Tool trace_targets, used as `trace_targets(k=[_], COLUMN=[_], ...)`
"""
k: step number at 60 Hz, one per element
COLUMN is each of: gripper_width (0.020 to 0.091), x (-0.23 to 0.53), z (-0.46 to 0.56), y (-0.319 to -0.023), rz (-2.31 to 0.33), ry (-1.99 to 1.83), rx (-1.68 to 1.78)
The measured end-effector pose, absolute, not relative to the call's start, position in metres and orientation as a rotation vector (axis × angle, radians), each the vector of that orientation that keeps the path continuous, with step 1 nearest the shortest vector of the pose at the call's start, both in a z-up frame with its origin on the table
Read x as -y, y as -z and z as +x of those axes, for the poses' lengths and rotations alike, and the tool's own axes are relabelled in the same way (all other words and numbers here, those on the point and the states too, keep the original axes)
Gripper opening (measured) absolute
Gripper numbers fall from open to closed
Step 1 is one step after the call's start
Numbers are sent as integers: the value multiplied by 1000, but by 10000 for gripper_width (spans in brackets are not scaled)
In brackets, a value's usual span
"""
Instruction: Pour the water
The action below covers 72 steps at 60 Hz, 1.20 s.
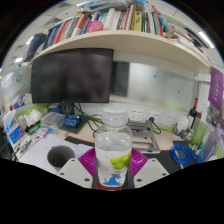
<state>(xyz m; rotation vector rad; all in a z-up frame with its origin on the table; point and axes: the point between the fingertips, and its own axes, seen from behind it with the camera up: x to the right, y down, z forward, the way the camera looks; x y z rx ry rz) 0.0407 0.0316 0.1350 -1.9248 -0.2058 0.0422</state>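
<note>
Cluttered desk (40, 150), dark monitor (72, 75), perhaps books on shelf (110, 40) above.

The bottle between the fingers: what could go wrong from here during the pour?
1. The bottle is clear and smooth; it might slip in the hand-held gripper when tilted.
2. A power strip lies just beyond it, so spilled water could reach it.
3. The dark cup stands aside, so the stream might miss.

Desk (40, 150): pale surface, set against the wall. A dark monitor (72, 75) is stood at the back. A white power strip (140, 125) is laid beside it. A black round object (60, 155) is placed near the front. Small blue and green items, too small to identify, are scattered at both ends.
</note>
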Motion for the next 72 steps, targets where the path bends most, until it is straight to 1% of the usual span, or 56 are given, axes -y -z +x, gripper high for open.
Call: trace_targets(k=[8, 17, 22, 27, 35, 38, 40, 42, 46, 47, 48, 50, 56, 60, 66, 72], gripper_width=[412, 419, 427, 439, 497, 528, 568, 638, 817, 845, 862, 860, 856, 853, 852, 855], x=[-36, -38, -36, -33, -32, -33, -32, -29, -24, -22, -19, -11, 23, 50, 82, 101], z=[46, 45, 43, 44, 44, 43, 42, 41, 44, 47, 49, 54, 62, 60, 48, 40], y=[-106, -91, -75, -77, -77, -76, -71, -66, -62, -62, -61, -59, -61, -71, -91, -119], rz=[-1923, -1887, -1896, -1850, -1827, -1839, -1863, -1888, -1911, -1917, -1923, -1939, -1993, -2032, -2067, -2048], ry=[-69, -92, -92, -63, -39, -40, -43, -50, -40, -28, -16, 13, 57, 59, 63, 95], rx=[149, 115, 111, 105, 101, 100, 106, 115, 114, 115, 118, 119, 71, 23, -20, -21])
